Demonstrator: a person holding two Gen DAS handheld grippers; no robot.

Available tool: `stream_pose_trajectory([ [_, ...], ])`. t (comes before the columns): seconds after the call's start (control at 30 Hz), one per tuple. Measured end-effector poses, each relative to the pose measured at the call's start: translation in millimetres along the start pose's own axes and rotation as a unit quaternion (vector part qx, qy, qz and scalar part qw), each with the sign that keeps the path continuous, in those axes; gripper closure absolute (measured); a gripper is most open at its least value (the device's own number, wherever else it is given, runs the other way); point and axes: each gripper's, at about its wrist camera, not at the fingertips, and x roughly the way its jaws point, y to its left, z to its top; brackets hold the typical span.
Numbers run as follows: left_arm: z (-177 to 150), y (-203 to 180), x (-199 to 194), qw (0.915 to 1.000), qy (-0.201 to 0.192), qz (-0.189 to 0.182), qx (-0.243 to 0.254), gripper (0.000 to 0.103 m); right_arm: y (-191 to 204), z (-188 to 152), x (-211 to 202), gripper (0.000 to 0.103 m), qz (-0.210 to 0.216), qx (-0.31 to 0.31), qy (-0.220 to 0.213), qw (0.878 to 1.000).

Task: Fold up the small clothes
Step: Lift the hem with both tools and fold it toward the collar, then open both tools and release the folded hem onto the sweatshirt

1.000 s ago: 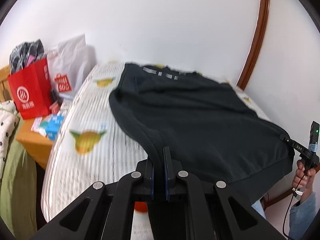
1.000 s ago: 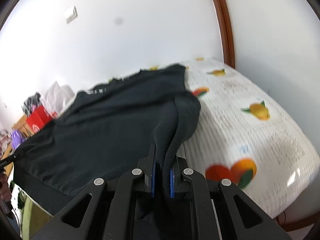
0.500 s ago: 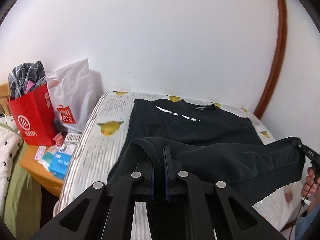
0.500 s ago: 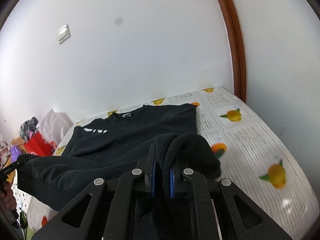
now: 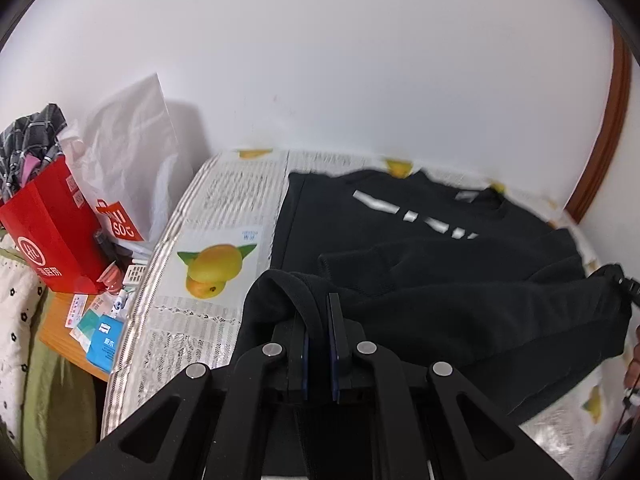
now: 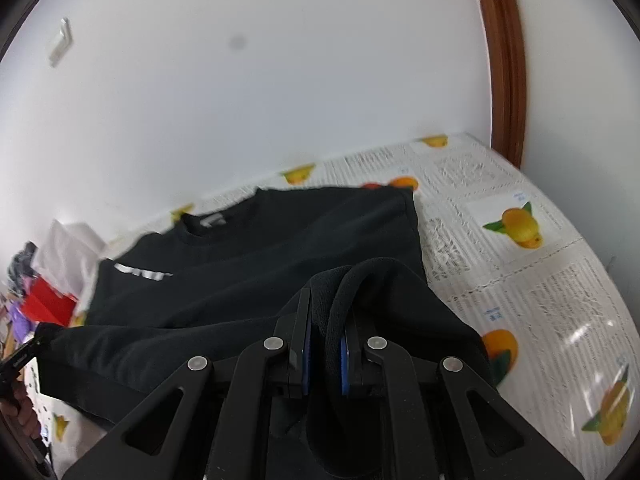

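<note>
Hand-held grippers, left [image 5: 319,322] and right [image 6: 325,336], pinch sweatshirt [image 5: 460,288] hem aloft.

Upside-down "SOL" on the white bag [image 5: 120,224].

You've got a black sweatshirt [image 5: 420,264] with white chest marks and a black ribbed hem, on a bed cover [image 5: 224,200] that's white with grey newsprint-style text and yellow-orange fruit prints with green leaves. Your grippers are black with blue pads [image 6: 306,354]. Off the bed's left edge sit a red bag [image 5: 52,232] with a white logo, a white plastic bag [image 5: 128,152] with a red logo, and a grey plaid cloth [image 5: 28,140]; the wall is white, the trim [image 6: 504,60] brown.
</note>
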Motion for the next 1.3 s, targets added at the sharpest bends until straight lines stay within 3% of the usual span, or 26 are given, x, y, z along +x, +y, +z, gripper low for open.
stream_pose_trajectory([
  [0.23, -5, 4, 36, 0.9994, 0.032, -0.002, -0.011, 0.095, -4, -3, 45, 0.092, -0.035, -0.007, 0.037, 0.999],
  [0.37, -9, 5, 37, 0.9993, 0.036, -0.003, -0.011, 0.091, 0, -3, 47, 0.088, -0.05, -0.027, 0.049, 0.997],
  [0.4, -10, 6, 34, 0.9992, 0.037, -0.007, -0.01, 0.089, 0, -4, 43, 0.084, -0.047, -0.031, 0.053, 0.997],
  [0.5, -17, 7, 19, 0.9993, 0.032, -0.02, 0.003, 0.067, -1, -11, 20, 0.055, -0.025, -0.046, 0.068, 0.996],
  [0.57, -24, 9, 7, 0.9995, 0.022, -0.017, 0.011, 0.049, -8, -21, -6, 0.055, -0.027, -0.057, 0.045, 0.997],
  [0.6, -29, 11, 0, 0.9996, 0.018, -0.019, 0.012, 0.047, -13, -26, -18, 0.055, -0.031, -0.061, 0.039, 0.997],
  [0.77, -56, 34, -23, 0.9996, 0.023, -0.018, -0.004, 0.047, -46, -45, -48, 0.055, -0.053, -0.056, 0.026, 0.997],
  [0.87, -70, 47, -26, 0.9994, 0.031, -0.01, -0.014, 0.047, -71, -52, -42, 0.055, -0.077, -0.028, 0.045, 0.996],
  [1.0, -76, 56, -15, 0.9985, 0.044, -0.01, -0.03, 0.047, -93, -60, -31, 0.055, -0.042, 0.029, 0.059, 0.997],
  [1.13, -75, 61, -2, 0.9978, 0.051, -0.014, -0.04, 0.048, -88, -58, -21, 0.055, -0.025, 0.039, 0.066, 0.997],
  [1.23, -73, 61, 6, 0.9967, 0.058, -0.029, -0.048, 0.06, -74, -57, -8, 0.057, -0.033, 0.02, 0.079, 0.996],
  [1.3, -73, 58, 10, 0.9962, 0.063, -0.037, -0.048, 0.076, -68, -57, -4, 0.071, -0.028, 0.011, 0.081, 0.996],
])
